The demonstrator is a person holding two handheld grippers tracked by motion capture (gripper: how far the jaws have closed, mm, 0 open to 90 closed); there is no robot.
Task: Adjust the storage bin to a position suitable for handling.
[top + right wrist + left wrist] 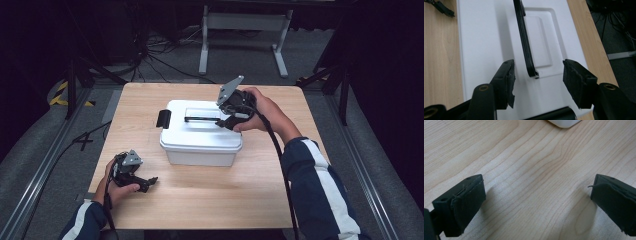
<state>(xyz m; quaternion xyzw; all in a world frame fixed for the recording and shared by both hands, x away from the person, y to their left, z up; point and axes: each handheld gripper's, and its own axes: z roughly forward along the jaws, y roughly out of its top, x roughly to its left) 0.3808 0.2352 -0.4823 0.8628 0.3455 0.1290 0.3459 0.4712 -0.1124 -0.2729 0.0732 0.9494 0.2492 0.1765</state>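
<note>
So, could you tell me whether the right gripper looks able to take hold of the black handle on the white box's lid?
Probably yes: the right gripper hangs over the lid, jaws apart on either side of the black handle, nothing between.

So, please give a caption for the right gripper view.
Open right gripper straddling the black handle on the white box lid.
</note>
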